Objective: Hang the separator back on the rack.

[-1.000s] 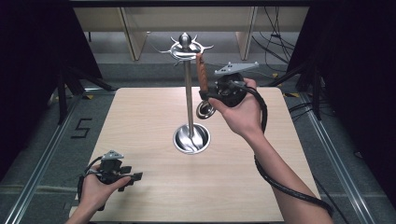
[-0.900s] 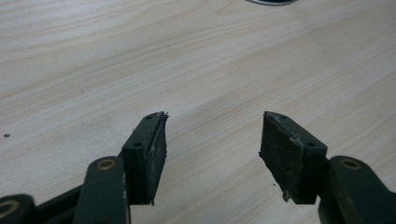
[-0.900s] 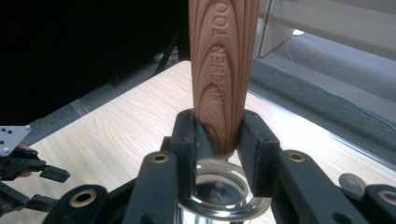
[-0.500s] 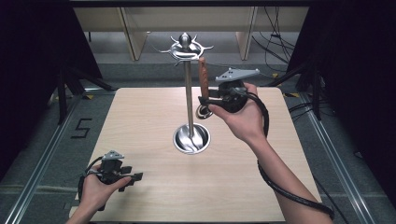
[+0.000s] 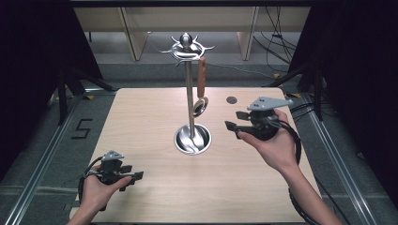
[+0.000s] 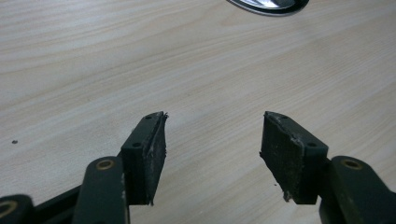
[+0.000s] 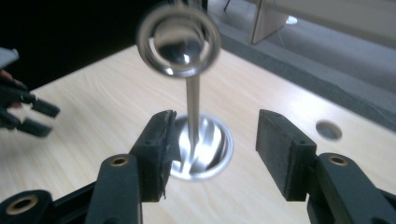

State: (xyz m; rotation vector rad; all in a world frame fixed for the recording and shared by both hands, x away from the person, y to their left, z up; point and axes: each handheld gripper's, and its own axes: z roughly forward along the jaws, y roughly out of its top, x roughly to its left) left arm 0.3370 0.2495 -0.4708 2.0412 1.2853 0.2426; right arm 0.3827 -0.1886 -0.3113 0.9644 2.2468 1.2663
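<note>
**Now the spoon hung from the stand, both hand-held grippers empty**

Here we saw the spoon [image 5: 201, 89] hanging from a hook of the metal stand [image 5: 190, 112], its brown handle upward and its shiny bowl down beside the pole, above the round base. The stand stood near the middle of the worktop [image 5: 141, 122].

The right hand-held gripper [image 5: 236, 121] was held to the right of the stand, clear of the spoon, its jaws pointing left toward the pole. They had just been opening, and they stood spread wide with nothing between the pads. In the right gripper view the spoon's bowl [image 7: 178, 38] hung blurred above the jaws, with the pole and base of the stand [image 7: 201, 147] beyond the gap.

The left hand-held gripper [image 5: 133, 181] rested low at the near left corner of the worktop, well apart from the stand. Its jaws were also spread and empty; in the left gripper view we saw bare wood [image 6: 140, 60] between them and the edge of the base [image 6: 268, 4] at the top.

A small round hole [image 5: 231, 100] lay in the worktop behind the right hand.
</note>
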